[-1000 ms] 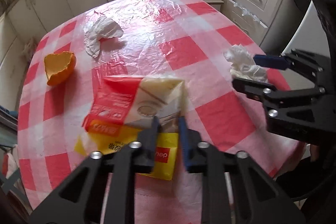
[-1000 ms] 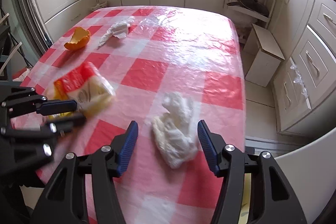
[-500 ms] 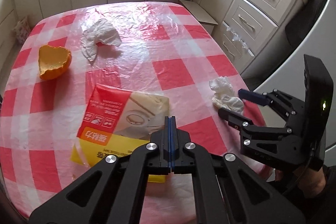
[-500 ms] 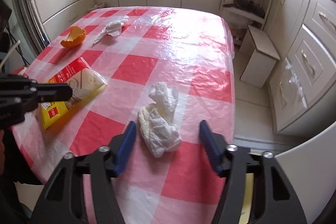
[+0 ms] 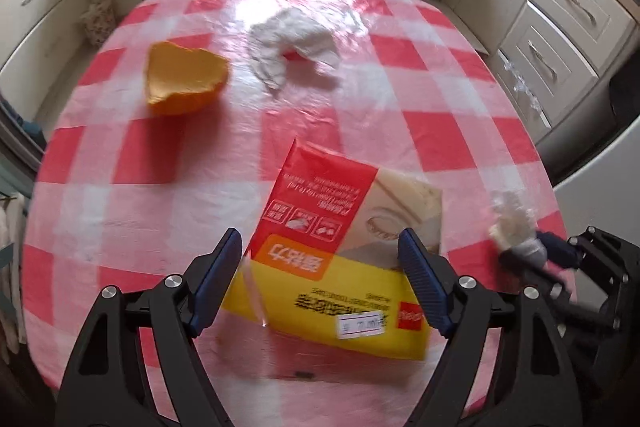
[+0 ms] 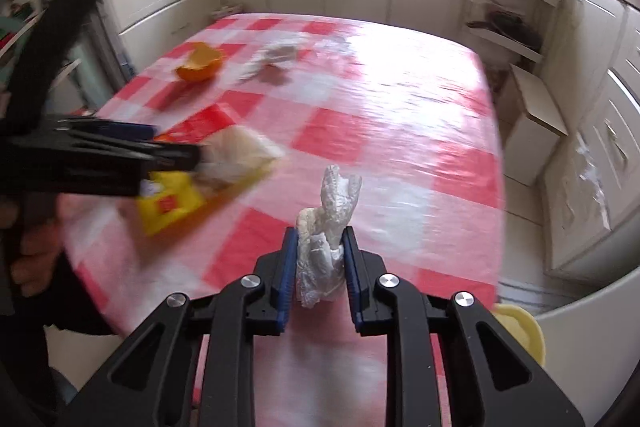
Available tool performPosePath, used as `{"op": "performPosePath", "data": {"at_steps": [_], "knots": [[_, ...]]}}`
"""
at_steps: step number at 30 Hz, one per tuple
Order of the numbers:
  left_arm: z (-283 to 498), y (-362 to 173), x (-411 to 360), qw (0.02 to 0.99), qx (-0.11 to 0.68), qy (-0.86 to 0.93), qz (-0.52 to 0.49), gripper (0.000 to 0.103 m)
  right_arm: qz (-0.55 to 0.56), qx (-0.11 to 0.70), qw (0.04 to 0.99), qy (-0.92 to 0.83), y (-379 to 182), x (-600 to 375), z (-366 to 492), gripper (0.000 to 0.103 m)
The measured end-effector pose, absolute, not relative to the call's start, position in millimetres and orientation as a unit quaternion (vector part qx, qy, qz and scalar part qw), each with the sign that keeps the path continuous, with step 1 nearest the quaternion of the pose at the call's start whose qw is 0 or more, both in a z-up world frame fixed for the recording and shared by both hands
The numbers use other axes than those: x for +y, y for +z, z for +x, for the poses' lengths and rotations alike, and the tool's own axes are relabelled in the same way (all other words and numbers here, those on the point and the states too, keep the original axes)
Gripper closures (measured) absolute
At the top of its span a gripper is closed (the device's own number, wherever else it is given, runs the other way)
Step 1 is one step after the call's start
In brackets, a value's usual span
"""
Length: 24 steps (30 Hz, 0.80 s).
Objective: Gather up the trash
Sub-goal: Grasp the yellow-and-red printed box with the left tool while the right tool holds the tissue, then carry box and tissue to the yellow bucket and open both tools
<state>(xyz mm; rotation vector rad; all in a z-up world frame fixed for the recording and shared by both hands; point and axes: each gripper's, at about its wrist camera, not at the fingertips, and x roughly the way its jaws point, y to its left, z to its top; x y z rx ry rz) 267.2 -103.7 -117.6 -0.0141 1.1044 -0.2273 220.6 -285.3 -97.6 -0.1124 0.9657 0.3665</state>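
On the red-and-white checked tablecloth (image 5: pixel 448 143) lies a red, yellow and white packet (image 5: pixel 340 239). My left gripper (image 5: pixel 320 267) hovers over the packet's near end. Its jaws are opening wide and the pads do not touch the packet. A crumpled white tissue (image 6: pixel 324 239) stands between the blue pads of my right gripper (image 6: pixel 320 267), whose jaws are closing and press on both its sides. In the left wrist view, the right gripper (image 5: pixel 536 259) is at the table's right edge with that tissue (image 5: pixel 512 219). Farther back lie an orange peel (image 5: pixel 184 83) and a second white tissue (image 5: pixel 288 43).
Cream cabinets and drawers (image 5: pixel 560 27) surround the table. An open shelf with a dark pan (image 6: pixel 508 23) stands at the back right, with a small white box (image 6: pixel 536 123) on the floor below it. Something yellow (image 6: pixel 520 331) sits low at the right.
The left jaws, shut half a second ago, have sprung wide open over the packet. The right jaws have closed in from both sides onto the crumpled tissue.
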Motion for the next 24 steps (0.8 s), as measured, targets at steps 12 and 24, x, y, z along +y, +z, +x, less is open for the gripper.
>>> {"op": "performPosePath", "data": {"at_steps": [12,24], "knots": [[250.6,-102.5,-149.0,0.844,0.503,-0.184,-0.018,0.101,-0.07,0.459,0.862,0.202,-103.3,-264.0,207.5,0.08],[234.8,-60.9,-180.0,0.865,0.444,-0.228,-0.049,0.102,-0.051,0.441,0.885,0.141,-80.5,-318.5,187.1,0.08]]}}
